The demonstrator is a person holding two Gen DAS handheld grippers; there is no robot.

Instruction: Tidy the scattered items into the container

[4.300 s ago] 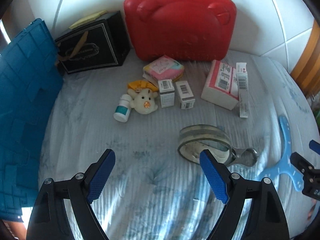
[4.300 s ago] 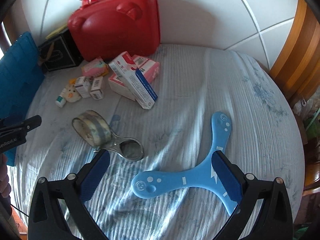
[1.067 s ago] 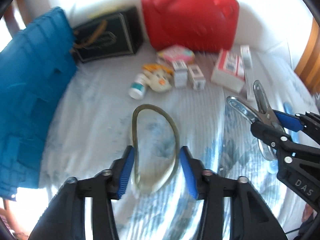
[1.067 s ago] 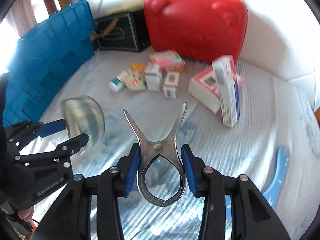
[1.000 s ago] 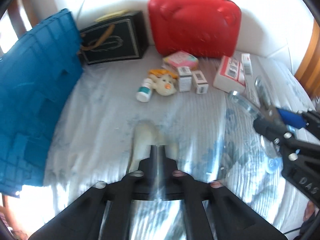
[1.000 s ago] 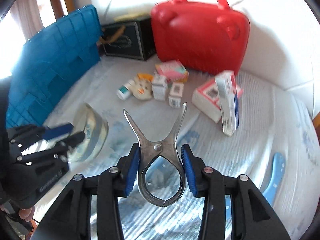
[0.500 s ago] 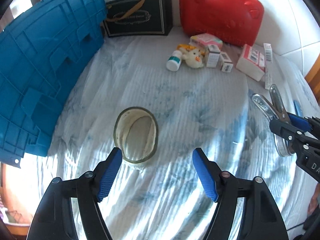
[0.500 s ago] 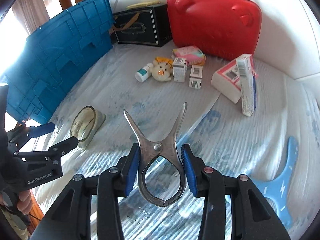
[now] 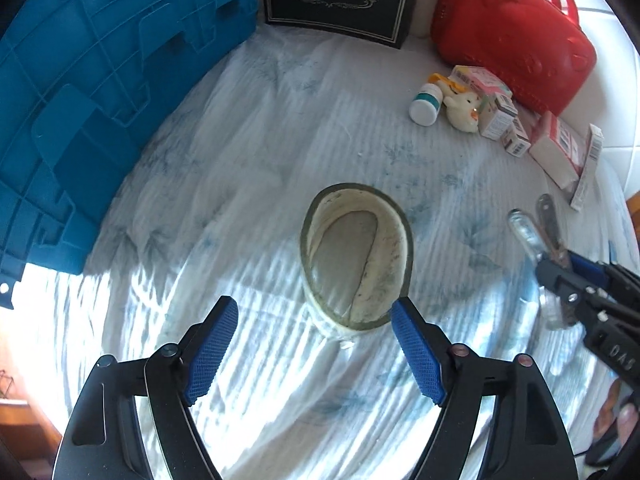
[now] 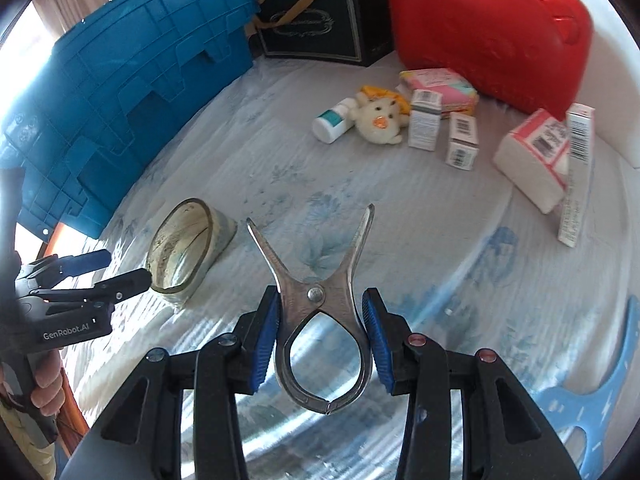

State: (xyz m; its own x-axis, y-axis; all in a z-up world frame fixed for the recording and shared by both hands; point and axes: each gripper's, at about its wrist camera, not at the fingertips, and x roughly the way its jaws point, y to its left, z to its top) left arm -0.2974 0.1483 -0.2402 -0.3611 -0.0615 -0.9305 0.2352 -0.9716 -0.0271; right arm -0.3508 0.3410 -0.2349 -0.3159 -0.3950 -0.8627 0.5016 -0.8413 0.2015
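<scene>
**Mia:** What does the right gripper (image 10: 324, 344) hold?

**Ben:** It is squeezed tight on the metal clip (image 10: 320, 308). The clip is hard, thin and shiny, so it can slip. The gripper holds it by the round loop, just under the pin, and that looks like a good spot.

**Mia:** And the left gripper (image 9: 314, 350)?

**Ben:** It is spread wide with nothing in it. The tape roll (image 9: 356, 256) lies on the bed sheet (image 9: 248, 152) just past its tips. The roll looks light and a bit squashy. Pinching across its sides should work.

**Mia:** Where does everything go?

**Ben:** Maybe the blue crate (image 9: 88, 80), left of the roll. Far behind the roll sit a white bottle (image 9: 426, 103), a toy chick (image 9: 464, 110) and small boxes (image 9: 506, 124), near the red case (image 9: 512, 36).
</scene>
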